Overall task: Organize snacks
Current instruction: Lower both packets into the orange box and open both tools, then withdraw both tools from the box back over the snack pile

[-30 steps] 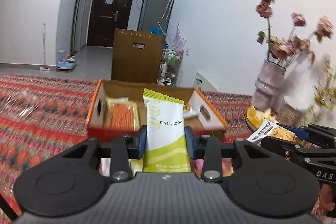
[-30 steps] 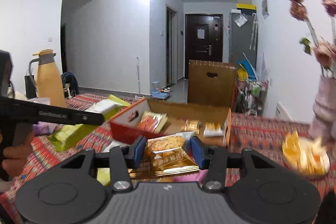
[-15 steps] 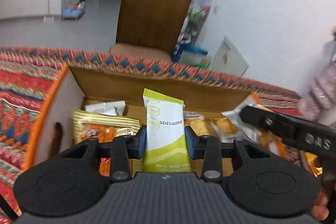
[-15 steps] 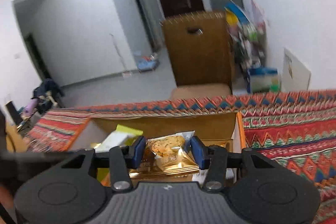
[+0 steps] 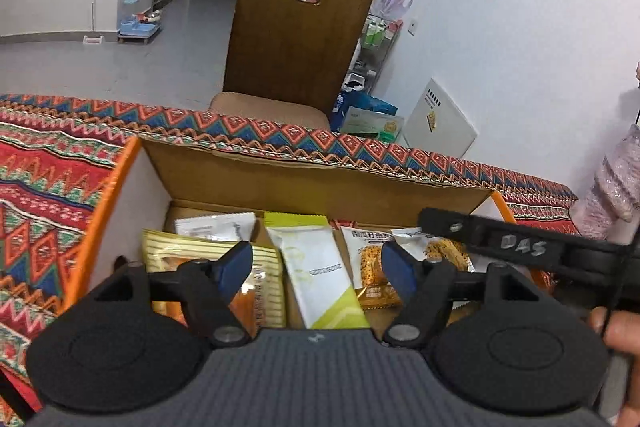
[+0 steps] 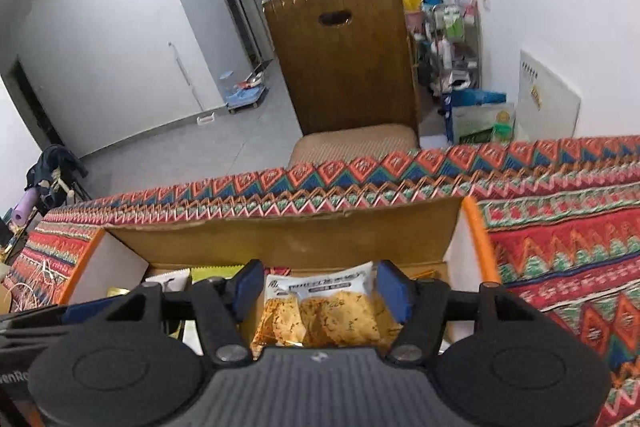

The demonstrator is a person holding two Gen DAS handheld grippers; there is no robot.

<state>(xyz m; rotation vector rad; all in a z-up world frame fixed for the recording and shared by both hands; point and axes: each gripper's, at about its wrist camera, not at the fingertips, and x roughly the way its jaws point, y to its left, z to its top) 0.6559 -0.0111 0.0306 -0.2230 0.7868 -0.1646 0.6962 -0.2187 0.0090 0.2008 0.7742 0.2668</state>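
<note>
An open cardboard box (image 5: 320, 183) with orange sides sits on the patterned tablecloth and holds several snack packets. My left gripper (image 5: 316, 269) is open above the box; a white and green packet (image 5: 316, 267) lies loose in the box between its fingers. A gold striped packet (image 5: 256, 279) lies to its left, a cracker packet (image 5: 370, 267) to its right. My right gripper (image 6: 320, 291) is open over the box's right part (image 6: 288, 239), with a cracker packet (image 6: 320, 311) lying loose between its fingers. The right gripper's body (image 5: 520, 251) shows at right in the left wrist view.
A red patterned tablecloth (image 6: 560, 247) covers the table. A wooden chair (image 5: 296, 27) stands behind the table's far edge. A pink vase (image 5: 612, 187) stands at the right. Wires (image 6: 32, 283) lie on the cloth at the left.
Both grippers have opened over the box. The green and white packet and the cracker packet have dropped from the jaws and now lie in the box.
</note>
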